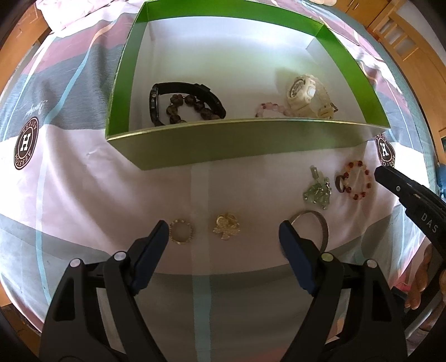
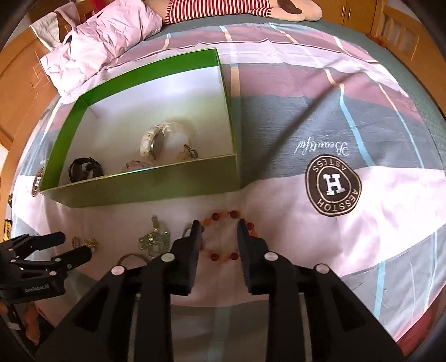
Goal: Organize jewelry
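A green box (image 1: 245, 144) on the bed holds a black watch (image 1: 184, 92), a dark bead bracelet (image 1: 192, 108), a pink bead bracelet (image 1: 271, 108) and a white watch (image 1: 306, 93). In front of it lie a gold ring bracelet (image 1: 181, 231), a gold brooch (image 1: 226, 226), a grey bangle (image 1: 320, 222), a green crystal piece (image 1: 317, 192) and a red bead bracelet (image 1: 356, 181). My left gripper (image 1: 224, 239) is open above the gold brooch. My right gripper (image 2: 218, 231) is open, its fingers straddling the red bead bracelet (image 2: 228, 215).
The bed cover (image 2: 362, 236) is striped pink, grey and white with round logo patches (image 2: 333, 185). A pillow (image 2: 106, 36) and a plush toy (image 2: 251, 8) lie beyond the box (image 2: 156, 186). Wooden bed frame (image 2: 401, 33) borders the edges.
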Demonstrator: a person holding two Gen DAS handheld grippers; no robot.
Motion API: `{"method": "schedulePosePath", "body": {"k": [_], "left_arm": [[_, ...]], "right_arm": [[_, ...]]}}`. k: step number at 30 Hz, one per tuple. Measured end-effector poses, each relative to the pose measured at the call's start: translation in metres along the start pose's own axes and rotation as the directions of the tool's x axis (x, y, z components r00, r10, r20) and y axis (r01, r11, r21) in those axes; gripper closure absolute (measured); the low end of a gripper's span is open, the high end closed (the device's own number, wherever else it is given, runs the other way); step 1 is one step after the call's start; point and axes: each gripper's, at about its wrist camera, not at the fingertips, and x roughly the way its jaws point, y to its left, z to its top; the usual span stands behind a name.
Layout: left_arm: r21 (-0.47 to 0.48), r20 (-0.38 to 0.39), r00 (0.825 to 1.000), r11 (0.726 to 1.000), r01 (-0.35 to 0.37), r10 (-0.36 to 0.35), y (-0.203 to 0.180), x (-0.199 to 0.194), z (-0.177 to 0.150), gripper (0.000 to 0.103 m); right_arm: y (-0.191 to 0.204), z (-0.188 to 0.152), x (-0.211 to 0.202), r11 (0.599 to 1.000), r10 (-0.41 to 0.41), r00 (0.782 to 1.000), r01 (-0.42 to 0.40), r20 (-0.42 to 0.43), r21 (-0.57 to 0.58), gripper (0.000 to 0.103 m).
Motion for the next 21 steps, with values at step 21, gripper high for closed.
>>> {"method": "schedulePosePath", "body": {"k": [21], "left_arm": [[0.0,-0.045,0.999,1.0,0.001,-0.001,-0.003,0.019,-0.002,0.038]], "right_arm": [[0.055,-0.017,0.039,0.987,0.116,0.987,-0.128,-0.115,-0.102,0.076]]}}
